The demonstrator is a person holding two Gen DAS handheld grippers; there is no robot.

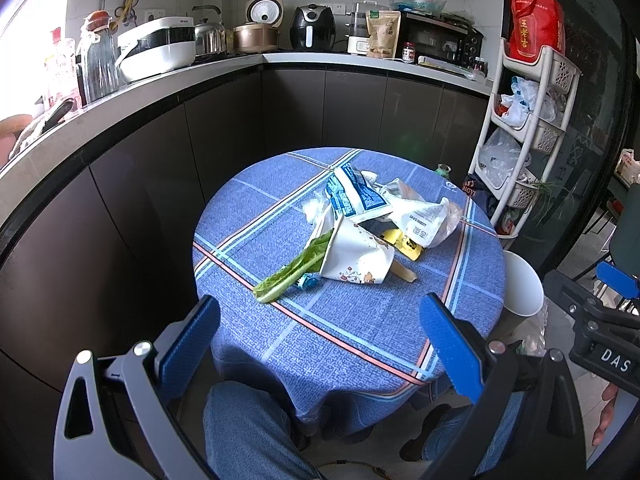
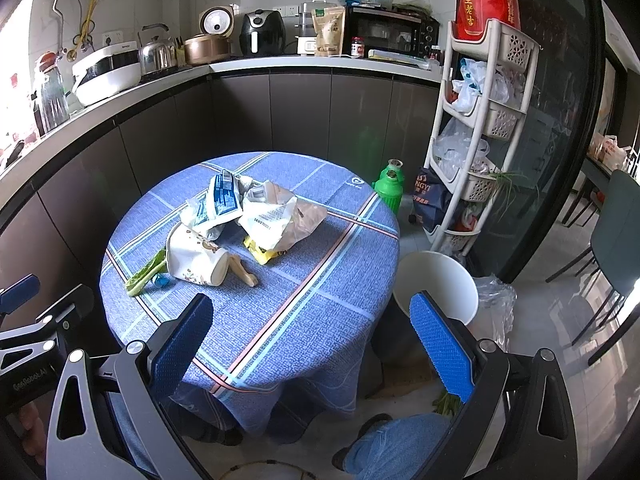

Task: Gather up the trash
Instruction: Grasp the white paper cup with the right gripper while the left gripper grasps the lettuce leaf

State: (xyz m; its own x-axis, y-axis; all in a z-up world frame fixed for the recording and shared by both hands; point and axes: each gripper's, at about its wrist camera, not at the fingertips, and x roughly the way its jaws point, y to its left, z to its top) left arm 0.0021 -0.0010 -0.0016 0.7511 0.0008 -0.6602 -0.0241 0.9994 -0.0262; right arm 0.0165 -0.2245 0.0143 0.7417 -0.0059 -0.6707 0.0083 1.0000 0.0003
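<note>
Two tools hang above the near edge of the round blue-checked surface (image 1: 320, 340), both spread wide and holding nothing: the left tool (image 1: 320, 316) and the right tool (image 2: 312, 316). Left to right, the trash lies mid-surface: a lettuce leaf (image 1: 292, 272), a tipped paper cup (image 1: 356, 256), blue-and-white wrappers (image 1: 356, 196), a white bag (image 1: 424, 220). Just beside the surface's right edge stands a white bin (image 2: 440, 280).

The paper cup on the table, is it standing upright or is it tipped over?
Tipped over. The paper cup lies on its side on the tablecloth, its round end facing the camera, a green leaf beside it.
</note>
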